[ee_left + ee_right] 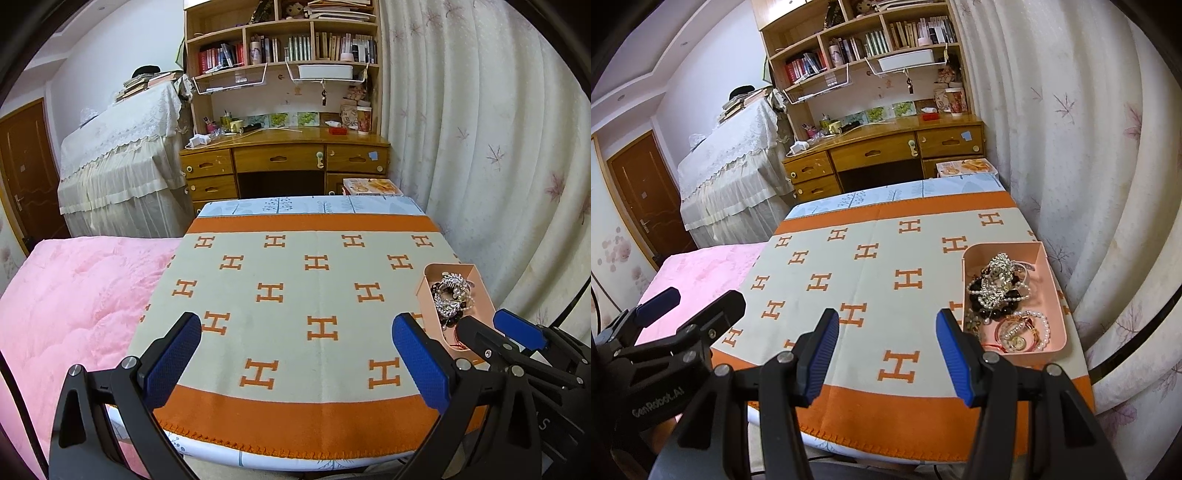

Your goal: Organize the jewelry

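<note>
gleaming beaded jewelry (1001, 291) heaped in pink tray (1057, 295)

Two grippers: left gripper (297, 354) at the bottom of the left wrist view, right gripper (886, 354) at the bottom of the right wrist view, each with two blue-padded fingers and nothing between them. One pink tray (1057, 295) at the right edge of one orange-and-cream H-pattern cloth (879, 258), holding one tangled heap of jewelry (1001, 291) too knotted to count exactly, though one rhinestone piece (997, 275), at least one pearl strand (1039, 328) and one dark bead string (997, 314) show. One pink blanket (74, 295) at left, one wooden desk (284, 158) and one bookshelf (280, 37) at upper centre, one curtain (480, 147) on the right, one door (26, 173) at far left.
</note>
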A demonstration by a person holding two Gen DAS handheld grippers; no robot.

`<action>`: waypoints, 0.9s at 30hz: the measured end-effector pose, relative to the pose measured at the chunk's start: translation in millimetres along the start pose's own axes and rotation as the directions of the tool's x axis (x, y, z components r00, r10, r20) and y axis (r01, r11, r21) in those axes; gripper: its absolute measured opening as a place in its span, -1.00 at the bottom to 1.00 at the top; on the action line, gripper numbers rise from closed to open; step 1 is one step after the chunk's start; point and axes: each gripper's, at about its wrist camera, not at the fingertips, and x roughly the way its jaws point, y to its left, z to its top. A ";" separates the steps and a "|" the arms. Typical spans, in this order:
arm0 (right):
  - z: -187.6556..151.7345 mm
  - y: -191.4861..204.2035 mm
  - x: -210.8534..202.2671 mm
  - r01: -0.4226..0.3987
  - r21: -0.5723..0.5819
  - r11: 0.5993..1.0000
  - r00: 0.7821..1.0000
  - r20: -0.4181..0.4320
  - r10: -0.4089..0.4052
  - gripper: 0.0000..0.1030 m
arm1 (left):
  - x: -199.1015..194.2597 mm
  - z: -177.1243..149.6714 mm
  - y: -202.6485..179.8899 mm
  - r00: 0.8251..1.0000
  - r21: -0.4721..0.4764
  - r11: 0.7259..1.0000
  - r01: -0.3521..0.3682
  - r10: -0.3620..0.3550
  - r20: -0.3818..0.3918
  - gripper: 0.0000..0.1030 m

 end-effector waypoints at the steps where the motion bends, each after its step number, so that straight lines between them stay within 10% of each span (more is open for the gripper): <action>1: 0.1 0.5 -1.1 0.002 0.001 1.000 1.000 0.002 -0.002 0.08 | 0.3 0.2 -1.2 1.000 0.002 1.000 0.003 -0.003 0.000 0.98; 27: 3.1 1.9 0.0 0.010 0.005 1.000 1.000 -0.007 -0.010 0.07 | 14.3 0.9 2.7 0.998 -0.014 1.000 0.010 -0.011 -0.061 0.98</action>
